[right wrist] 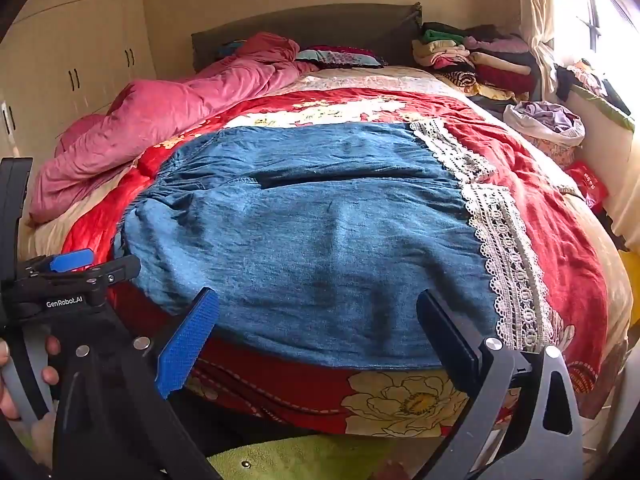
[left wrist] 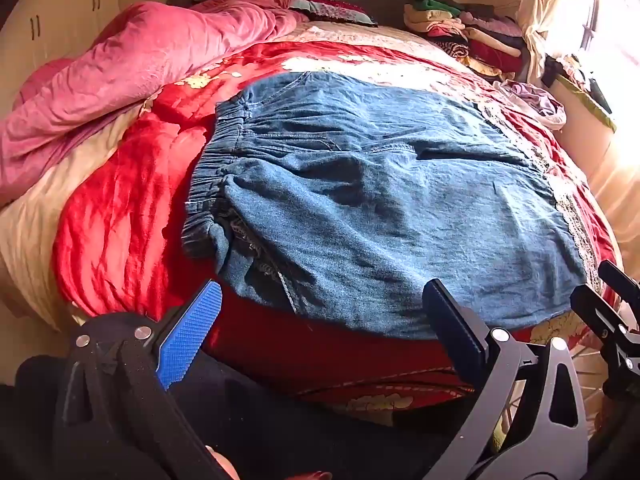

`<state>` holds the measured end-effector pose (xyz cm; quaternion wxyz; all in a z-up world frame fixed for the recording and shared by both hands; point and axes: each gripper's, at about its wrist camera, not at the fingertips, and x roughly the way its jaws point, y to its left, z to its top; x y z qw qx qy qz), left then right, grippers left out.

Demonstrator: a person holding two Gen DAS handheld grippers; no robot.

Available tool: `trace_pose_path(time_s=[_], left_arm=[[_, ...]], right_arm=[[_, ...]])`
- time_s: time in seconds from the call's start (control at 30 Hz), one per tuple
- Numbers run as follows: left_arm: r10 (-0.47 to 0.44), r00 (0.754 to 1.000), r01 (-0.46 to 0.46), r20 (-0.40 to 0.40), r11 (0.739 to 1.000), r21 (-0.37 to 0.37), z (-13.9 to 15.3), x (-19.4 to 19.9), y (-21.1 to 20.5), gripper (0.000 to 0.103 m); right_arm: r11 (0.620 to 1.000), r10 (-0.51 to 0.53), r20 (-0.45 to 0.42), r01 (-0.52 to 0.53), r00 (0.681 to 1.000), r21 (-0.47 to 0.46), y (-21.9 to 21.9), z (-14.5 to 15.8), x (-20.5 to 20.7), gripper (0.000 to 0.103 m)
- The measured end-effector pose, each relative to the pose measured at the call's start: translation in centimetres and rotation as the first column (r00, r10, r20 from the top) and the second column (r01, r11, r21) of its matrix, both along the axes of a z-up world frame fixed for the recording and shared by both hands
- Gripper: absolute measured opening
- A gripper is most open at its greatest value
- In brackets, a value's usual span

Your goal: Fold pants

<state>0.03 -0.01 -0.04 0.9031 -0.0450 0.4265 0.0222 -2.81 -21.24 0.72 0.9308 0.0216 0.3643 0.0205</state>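
Both grippers sit right at the bottom of their frames; the left gripper (left wrist: 320,308) and the right gripper (right wrist: 316,316) each have their jaws spread wide with nothing between them, hovering just off the near edge of the pants (right wrist: 304,224); those are blue denim, spread flat across the middle of both views on the red floral bedspread (right wrist: 404,400), elastic waistband (left wrist: 212,168) at centre-left, lace-trimmed cuffs (right wrist: 508,256) at centre-right; looks to me like folding hasn't really begun, no crease made, so basically everything's left; a pink duvet (left wrist: 132,68) is bunched upper left and a pile of folded clothes (right wrist: 472,56) sits upper right; only writing I can read is "GenRobot.AI" on the other gripper's body at lower left of the right view.
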Motion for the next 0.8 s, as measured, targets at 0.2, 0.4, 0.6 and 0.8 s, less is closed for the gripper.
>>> trace_pose_path(time_s=[0.2, 0.4, 0.6, 0.8], left_arm=[[0.009, 1.0, -0.009, 0.011, 1.0, 0.001, 0.6, -0.6, -0.3, 0.095], [-0.005, 1.0, 0.005, 0.014, 1.0, 0.001, 0.6, -0.6, -0.3, 0.095], [-0.014, 1.0, 0.014, 0.014, 1.0, -0.004, 0.4, -0.4, -0.1, 0.095], [-0.015, 1.0, 0.015, 0.016, 1.0, -0.003, 0.5, -0.5, -0.2, 0.095]], right_arm=[[1.0, -0.004, 0.0, 0.004, 1.0, 0.024, 0.0, 0.1, 0.0, 0.099], [1.0, -0.006, -0.011, 0.006, 1.0, 0.014, -0.3, 0.4, -0.1, 0.099], [1.0, -0.004, -0.01, 0.004, 1.0, 0.003, 0.0, 0.3, -0.3, 0.099], [1.0, -0.001, -0.007, 0.001, 1.0, -0.007, 0.3, 0.3, -0.3, 0.099]])
